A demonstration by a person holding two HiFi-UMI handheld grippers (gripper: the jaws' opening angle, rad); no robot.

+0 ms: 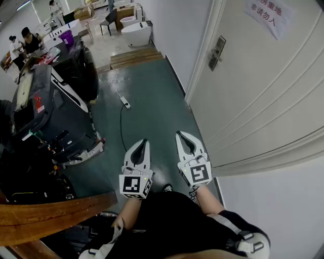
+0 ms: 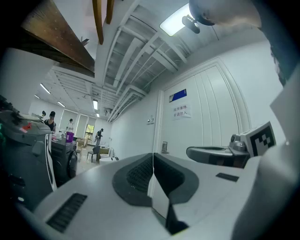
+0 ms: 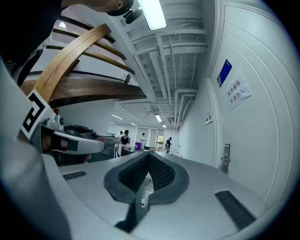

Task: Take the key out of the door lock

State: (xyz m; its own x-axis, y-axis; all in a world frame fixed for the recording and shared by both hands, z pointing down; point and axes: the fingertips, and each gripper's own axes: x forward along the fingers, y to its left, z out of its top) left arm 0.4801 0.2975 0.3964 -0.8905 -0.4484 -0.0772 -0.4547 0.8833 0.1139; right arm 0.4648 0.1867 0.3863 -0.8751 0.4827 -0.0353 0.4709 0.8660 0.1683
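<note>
A white door (image 1: pixel 263 86) stands shut on the right, with a metal lock plate and handle (image 1: pixel 216 50) far up its left edge. No key can be made out there at this distance. Both grippers are held level over the green floor, well short of the door. My left gripper (image 1: pixel 144 142) is shut and empty. Beside it, my right gripper (image 1: pixel 180 134) is shut and empty too. In the left gripper view the lock (image 2: pixel 164 147) is small, just right of the closed jaws. The right gripper view has the lock (image 3: pixel 226 157) at the far right.
A white power strip (image 1: pixel 124 103) with its cable lies on the floor ahead. A dark machine (image 1: pixel 50 116) fills the left side, with a curved wooden rail (image 1: pixel 50 212) below it. A paper notice (image 1: pixel 266 15) hangs on the door. People stand by tables at the far end.
</note>
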